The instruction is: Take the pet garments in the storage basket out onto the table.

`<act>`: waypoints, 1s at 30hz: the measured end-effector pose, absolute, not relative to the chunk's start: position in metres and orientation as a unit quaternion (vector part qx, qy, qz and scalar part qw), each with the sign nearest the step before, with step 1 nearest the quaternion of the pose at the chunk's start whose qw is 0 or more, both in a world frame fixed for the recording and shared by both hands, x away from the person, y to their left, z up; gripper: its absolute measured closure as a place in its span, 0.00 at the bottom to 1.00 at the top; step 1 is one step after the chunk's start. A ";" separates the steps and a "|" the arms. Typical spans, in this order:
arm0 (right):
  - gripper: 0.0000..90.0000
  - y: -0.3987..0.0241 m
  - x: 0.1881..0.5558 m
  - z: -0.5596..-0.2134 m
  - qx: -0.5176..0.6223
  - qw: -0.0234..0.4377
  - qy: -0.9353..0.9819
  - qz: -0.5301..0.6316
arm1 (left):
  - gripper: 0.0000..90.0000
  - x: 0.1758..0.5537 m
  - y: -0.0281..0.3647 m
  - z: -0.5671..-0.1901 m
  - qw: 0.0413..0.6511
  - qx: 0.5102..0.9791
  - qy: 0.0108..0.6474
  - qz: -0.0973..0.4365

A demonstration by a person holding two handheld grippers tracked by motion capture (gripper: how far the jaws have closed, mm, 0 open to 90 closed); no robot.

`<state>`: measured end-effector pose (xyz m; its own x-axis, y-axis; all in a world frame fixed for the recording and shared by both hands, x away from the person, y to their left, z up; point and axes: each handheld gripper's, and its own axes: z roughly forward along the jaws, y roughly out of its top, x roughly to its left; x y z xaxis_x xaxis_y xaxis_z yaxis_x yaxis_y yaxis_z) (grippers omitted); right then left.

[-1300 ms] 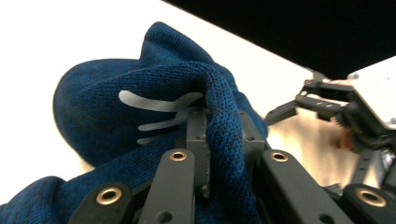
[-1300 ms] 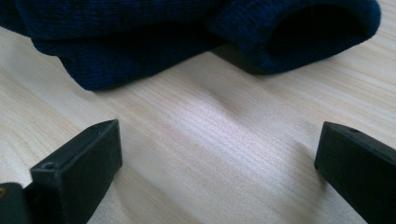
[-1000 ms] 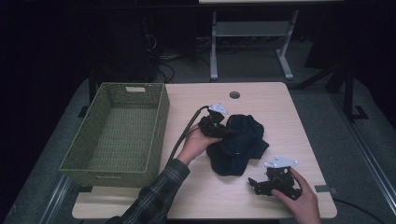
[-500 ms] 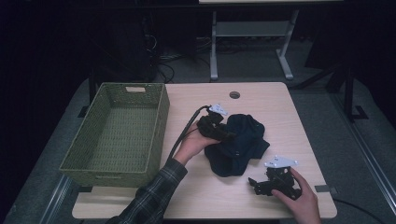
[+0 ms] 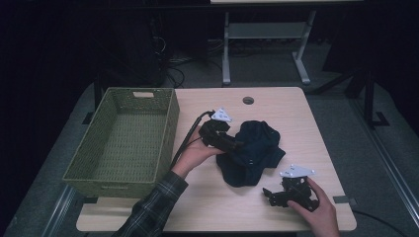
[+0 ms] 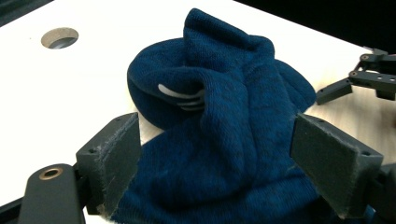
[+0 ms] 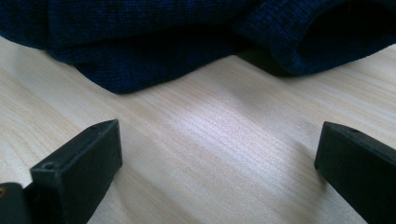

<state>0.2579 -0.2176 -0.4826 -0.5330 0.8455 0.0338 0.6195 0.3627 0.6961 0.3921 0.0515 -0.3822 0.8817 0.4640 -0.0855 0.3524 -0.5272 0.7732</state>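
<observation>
A dark blue knitted garment [image 5: 254, 153] lies crumpled in the middle of the table; its folds show close up in the left gripper view [image 6: 224, 88]. My left gripper [image 5: 237, 146] sits at the garment's left edge. Its jaws have just been opening and now stand wide [image 6: 219, 158], with loose cloth lying between the pads but not pressed. My right gripper [image 5: 269, 195] rests near the front right of the table, open over bare wood [image 7: 217, 154], a short way from the garment's hem [image 7: 163, 42]. It is also in the left gripper view [image 6: 369, 74].
A green woven basket [image 5: 170, 123] stands empty on the table's left side, close to my left hand. A round cable hole [image 5: 248, 100] is in the tabletop [image 5: 296, 113] at the back. Dark floor and a desk frame lie beyond.
My left gripper has opened and let go of the blue garment, drawing slightly back to the left. The right gripper has stayed where it was.
</observation>
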 end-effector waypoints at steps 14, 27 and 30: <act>0.01 -0.218 0.258 -0.483 0.453 0.168 0.808 0.337 | 0.17 0.368 0.088 -0.380 0.436 0.858 0.257 0.093; 0.00 -0.218 0.258 -0.483 0.453 0.168 0.808 0.337 | 0.15 0.343 0.099 -0.396 0.421 0.862 0.267 0.096; 0.01 -0.218 0.258 -0.483 0.453 0.168 0.808 0.337 | 0.15 0.338 0.100 -0.402 0.414 0.865 0.268 0.094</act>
<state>0.2579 -0.2176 -0.4826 -0.5333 0.8453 0.0331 0.6190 0.3633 0.6963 0.3381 0.0997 -0.4022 0.8387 0.5412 -0.0598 0.3863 -0.5141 0.7658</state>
